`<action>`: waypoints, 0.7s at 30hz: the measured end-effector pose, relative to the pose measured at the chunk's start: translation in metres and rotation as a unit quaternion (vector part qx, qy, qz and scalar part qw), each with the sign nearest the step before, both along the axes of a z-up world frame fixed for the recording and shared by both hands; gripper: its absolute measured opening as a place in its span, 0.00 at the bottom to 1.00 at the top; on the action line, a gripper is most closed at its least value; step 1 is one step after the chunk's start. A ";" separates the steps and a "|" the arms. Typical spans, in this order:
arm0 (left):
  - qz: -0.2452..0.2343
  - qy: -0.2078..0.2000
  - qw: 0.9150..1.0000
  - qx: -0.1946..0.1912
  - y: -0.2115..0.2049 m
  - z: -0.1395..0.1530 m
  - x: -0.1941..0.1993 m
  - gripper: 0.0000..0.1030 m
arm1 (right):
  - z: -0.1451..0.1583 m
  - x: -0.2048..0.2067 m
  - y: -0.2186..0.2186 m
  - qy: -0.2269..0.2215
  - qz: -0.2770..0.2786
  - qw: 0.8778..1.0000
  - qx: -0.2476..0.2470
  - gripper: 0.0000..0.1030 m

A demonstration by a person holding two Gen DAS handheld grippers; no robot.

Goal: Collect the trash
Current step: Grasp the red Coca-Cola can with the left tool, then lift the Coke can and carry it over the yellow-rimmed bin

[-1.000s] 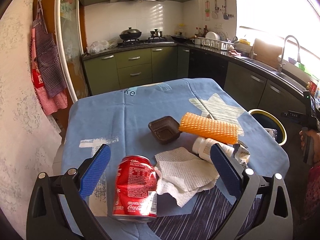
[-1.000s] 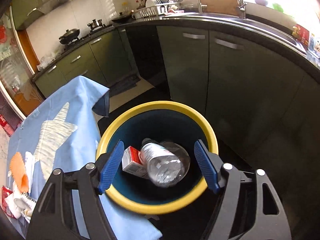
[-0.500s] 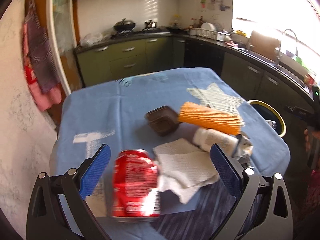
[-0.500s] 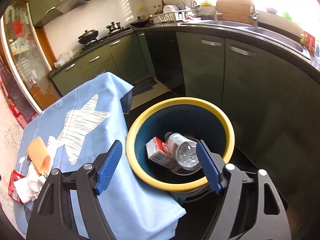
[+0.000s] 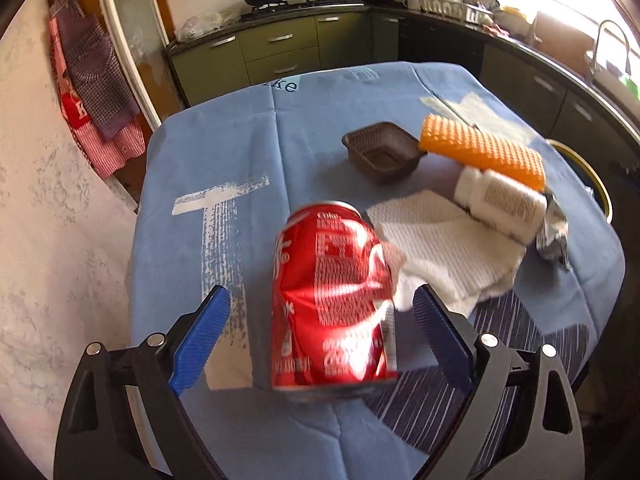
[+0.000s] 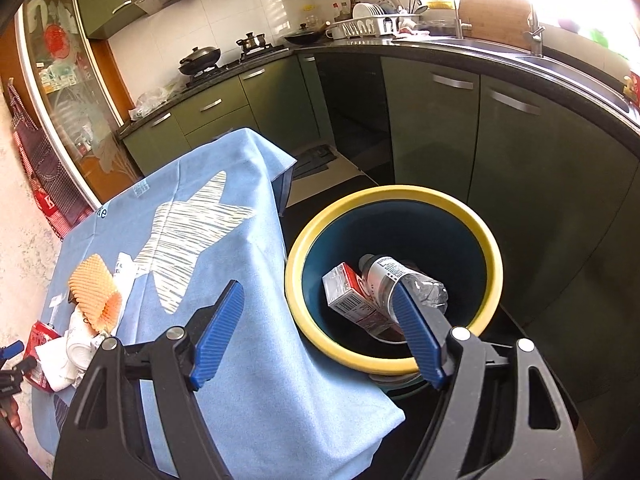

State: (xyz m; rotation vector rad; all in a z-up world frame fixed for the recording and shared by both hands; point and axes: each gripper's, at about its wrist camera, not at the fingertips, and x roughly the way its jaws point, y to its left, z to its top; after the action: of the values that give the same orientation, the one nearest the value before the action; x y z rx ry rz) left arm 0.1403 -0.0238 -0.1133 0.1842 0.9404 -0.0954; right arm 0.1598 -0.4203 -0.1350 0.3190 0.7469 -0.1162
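Kitchen w/ green cabinets [image 6: 432,128] behind; table under a blue cloth [image 5: 240,152] held the trash. Dented red cola can [image 5: 332,296] stood upright near the cloth's near edge, between the blue pads of the left gripper [image 5: 322,336]. Jaws had just been closing a bit but were spread wide, pads clear of the can on both sides. Just right of the can: crumpled paper towel [image 5: 444,248], touching it. Beyond that a white pill bottle [image 5: 500,202] on its side, orange foam net sleeve [image 5: 484,152] against it, brown plastic tray [image 5: 384,152] beside. Right gripper [image 6: 316,332] hung spread & empty above the table's edge and the yellow-rimmed bin [image 6: 308,264] on the floor. Bin held a clear plastic bottle [image 6: 384,276] and a small carton [image 6: 344,292].
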 end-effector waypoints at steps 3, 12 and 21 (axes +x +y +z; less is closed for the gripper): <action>-0.015 0.003 1.000 0.017 -0.006 0.003 -0.007 0.89 | 0.000 -0.003 -0.001 -0.003 0.000 1.000 0.003 0.71; -0.016 0.045 0.998 0.044 -0.004 -0.024 0.008 0.82 | -0.003 -0.003 -0.007 -0.005 0.001 1.000 0.015 0.71; -0.008 0.055 0.998 0.031 0.005 -0.039 0.024 0.69 | -0.006 -0.001 -0.006 -0.003 0.008 1.000 0.019 0.71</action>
State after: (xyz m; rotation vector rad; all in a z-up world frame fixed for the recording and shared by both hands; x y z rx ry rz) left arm 0.1645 -0.0193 -0.1525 0.2456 1.0529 -0.0929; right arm 0.1592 -0.4260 -0.1411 0.3489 0.7467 -0.0859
